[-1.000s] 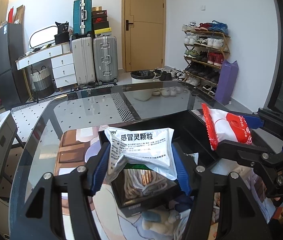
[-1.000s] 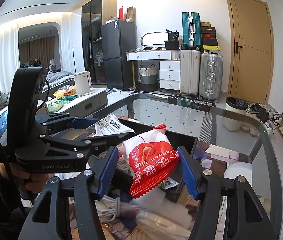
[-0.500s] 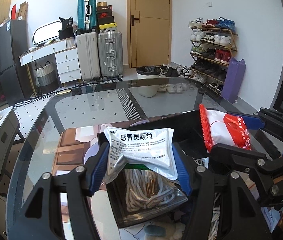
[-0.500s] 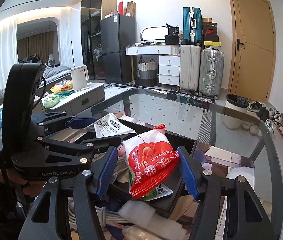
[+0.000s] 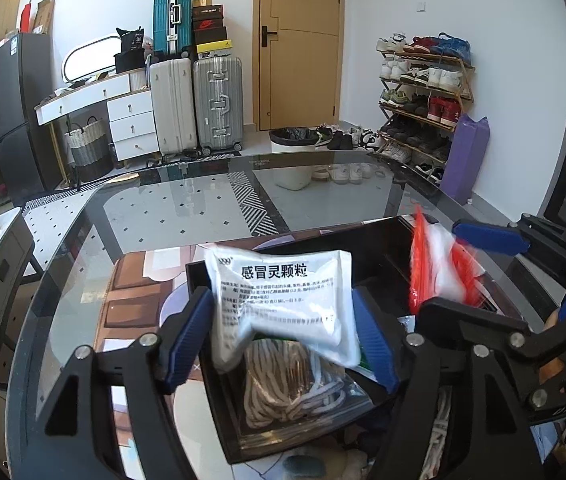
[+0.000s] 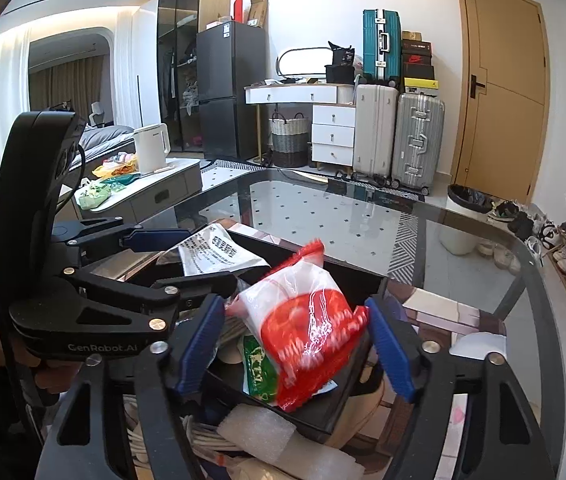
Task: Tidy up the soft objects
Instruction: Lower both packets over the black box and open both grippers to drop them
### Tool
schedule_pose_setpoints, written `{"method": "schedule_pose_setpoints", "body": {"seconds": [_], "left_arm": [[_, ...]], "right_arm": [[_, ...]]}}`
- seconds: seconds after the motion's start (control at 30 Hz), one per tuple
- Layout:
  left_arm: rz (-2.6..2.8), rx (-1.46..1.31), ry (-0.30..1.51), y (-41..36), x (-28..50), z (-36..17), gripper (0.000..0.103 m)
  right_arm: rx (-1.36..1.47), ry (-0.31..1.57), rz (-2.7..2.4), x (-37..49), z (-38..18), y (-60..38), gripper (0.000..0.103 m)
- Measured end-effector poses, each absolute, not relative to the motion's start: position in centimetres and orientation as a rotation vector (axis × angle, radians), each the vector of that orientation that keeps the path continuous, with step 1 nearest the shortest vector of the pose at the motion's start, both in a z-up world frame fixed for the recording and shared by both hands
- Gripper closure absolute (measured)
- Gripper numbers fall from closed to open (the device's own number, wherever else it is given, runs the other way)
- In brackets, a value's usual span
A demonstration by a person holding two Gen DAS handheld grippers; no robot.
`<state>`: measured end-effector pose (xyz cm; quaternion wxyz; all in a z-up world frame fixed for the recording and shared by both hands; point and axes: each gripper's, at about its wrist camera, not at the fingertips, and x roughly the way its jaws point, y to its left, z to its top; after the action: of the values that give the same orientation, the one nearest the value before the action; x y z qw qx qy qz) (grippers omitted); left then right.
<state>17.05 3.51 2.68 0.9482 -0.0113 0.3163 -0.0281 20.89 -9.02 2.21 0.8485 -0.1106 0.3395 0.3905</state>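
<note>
My left gripper point(image 5: 283, 336) is shut on a white sachet with Chinese print point(image 5: 283, 300) and holds it over a black tray point(image 5: 227, 420). A bag of coiled rope point(image 5: 283, 384) lies in the tray below it. My right gripper point(image 6: 293, 344) has its jaws wide; the red and white packet point(image 6: 307, 328) between them is blurred, tilted and seems loose over the tray point(image 6: 355, 276). A green sachet point(image 6: 257, 364) lies under it. The packet point(image 5: 439, 272) also shows at the right of the left wrist view.
The tray sits on a patterned mat point(image 5: 131, 288) on a glass table point(image 5: 203, 208). White foam point(image 6: 263, 436) and cords point(image 6: 207, 436) lie in front of the tray. The left gripper's body point(image 6: 83, 300) is close on the left of the right wrist view.
The right gripper's jaws have spread and the red and white packet has tipped and slipped lower over the tray. The left gripper has moved forward over the tray with the sachet.
</note>
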Motion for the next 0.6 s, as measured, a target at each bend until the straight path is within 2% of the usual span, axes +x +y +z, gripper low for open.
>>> {"method": "schedule_pose_setpoints", "body": {"seconds": [0.1, 0.23, 0.3, 0.6], "left_arm": [[-0.062, -0.022, 0.621, 3.4, 16.4, 3.1, 0.015], [-0.068, -0.022, 0.605, 3.3, 15.8, 3.5, 0.01], [-0.059, -0.018, 0.607, 3.3, 15.4, 3.6, 0.002], [-0.052, -0.017, 0.602, 3.7, 12.6, 3.7, 0.0]], "right_arm": [[-0.207, 0.694, 0.797, 20.7, 2.7, -10.2, 0.01], [-0.199, 0.682, 0.783, 20.5, 3.4, -10.6, 0.007], [-0.198, 0.676, 0.775, 20.2, 3.7, -10.8, 0.002], [-0.159, 0.698, 0.728, 18.4, 4.1, -13.6, 0.001]]}}
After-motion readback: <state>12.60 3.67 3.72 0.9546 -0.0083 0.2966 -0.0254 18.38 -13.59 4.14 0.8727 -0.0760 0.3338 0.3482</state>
